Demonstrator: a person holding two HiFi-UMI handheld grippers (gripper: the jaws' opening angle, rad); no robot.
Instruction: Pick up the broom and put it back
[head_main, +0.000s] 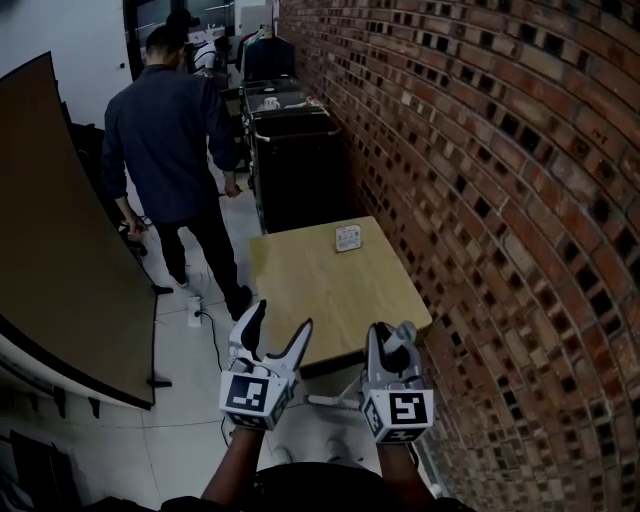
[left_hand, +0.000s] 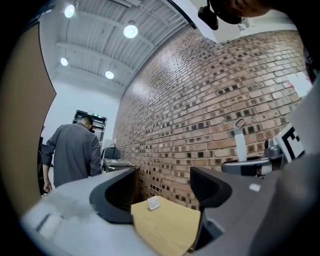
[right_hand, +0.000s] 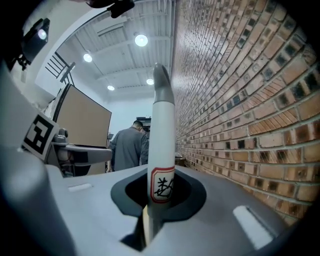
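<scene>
While clamping the broom handle (right_hand: 162, 135) in the right tongs (right_hand: 160, 195), left tongs (left_hand: 162, 192) agape and empty, carry upright, clear of the bench (head_main: 300, 290).

A pale wooden surface (head_main: 330, 290) stands beside the brick wall (head_main: 500, 200). A small white card (head_main: 348, 237) lies near its far edge. Beyond it sits a black cart (head_main: 295, 165). A person in a dark shirt (head_main: 170, 130) faces away, near a large brown board (head_main: 60, 240).
</scene>
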